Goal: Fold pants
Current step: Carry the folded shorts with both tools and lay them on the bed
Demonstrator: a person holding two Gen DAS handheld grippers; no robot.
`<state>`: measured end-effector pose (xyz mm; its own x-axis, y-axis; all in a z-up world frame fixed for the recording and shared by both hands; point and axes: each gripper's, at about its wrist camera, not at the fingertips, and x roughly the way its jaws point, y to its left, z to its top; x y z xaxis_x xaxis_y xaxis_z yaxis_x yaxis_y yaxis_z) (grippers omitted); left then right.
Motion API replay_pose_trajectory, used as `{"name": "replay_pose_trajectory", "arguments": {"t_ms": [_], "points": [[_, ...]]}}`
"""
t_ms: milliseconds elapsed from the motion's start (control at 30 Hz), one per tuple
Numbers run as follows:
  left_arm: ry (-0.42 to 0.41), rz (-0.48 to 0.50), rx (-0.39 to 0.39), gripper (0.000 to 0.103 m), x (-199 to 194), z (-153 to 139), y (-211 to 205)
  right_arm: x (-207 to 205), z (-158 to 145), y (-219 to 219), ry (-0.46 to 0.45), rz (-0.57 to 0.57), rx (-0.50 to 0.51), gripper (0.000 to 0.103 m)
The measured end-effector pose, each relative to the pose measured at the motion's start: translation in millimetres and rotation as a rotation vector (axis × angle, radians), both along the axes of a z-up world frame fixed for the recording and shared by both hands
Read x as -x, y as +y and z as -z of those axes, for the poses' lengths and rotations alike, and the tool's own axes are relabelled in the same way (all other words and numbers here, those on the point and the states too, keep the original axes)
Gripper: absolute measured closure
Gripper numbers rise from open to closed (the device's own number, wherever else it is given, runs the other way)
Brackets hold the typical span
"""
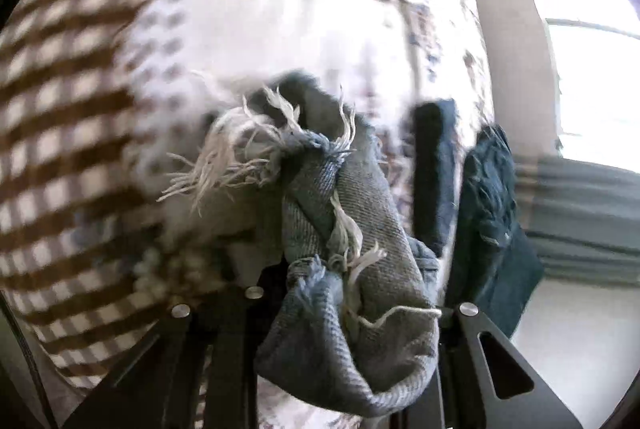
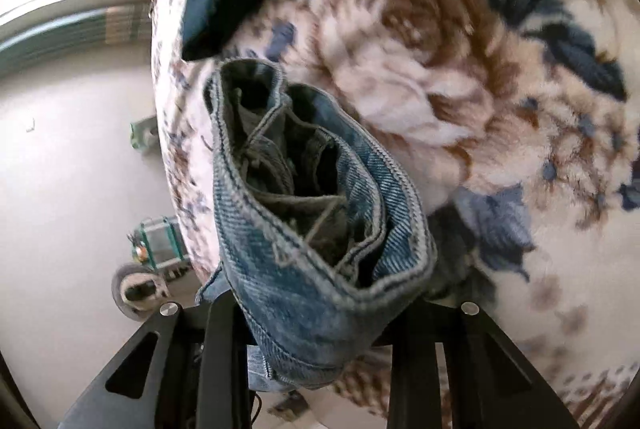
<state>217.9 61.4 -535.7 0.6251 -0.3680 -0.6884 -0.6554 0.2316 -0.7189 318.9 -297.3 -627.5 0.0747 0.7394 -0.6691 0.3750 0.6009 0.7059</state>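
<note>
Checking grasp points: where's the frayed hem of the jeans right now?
In the left wrist view, the frayed hem sits centre frame, bunched in the left gripper, above the checked blanket.

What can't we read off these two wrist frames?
- Left wrist view: the left gripper has its fingertips buried in the frayed denim hem; contact is hidden.
- Left wrist view: the checked blanket is motion-blurred and overexposed in the middle.
- Right wrist view: the right gripper has its jaws covered by the stitched denim edge.
- Either view: the full jeans layout and fold stage are cut off by the frame.
</note>
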Motion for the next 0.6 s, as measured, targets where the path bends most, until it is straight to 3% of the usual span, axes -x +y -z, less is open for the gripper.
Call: {"name": "replay_pose_trajectory", "arguments": {"t_ms": [200,333,600], "points": [[-0.093,0.128,-0.001,0.083,-74.8,-49.6,19.9,-36.5,-60.9,14.8,-0.072,0.092,-0.029,0.073],[-0.158,0.222,0.014,0.083,-150.8,-83.7,28.6,-74.6,-99.9,4.3,-0.135,0.181,-0.031,0.073],[-0.345,0.381,-0.005,0.083,-295.0,-165.5,20.0,-190.0,-192.0,-12.5,-0.359,0.332,-0.032,0.073]]}}
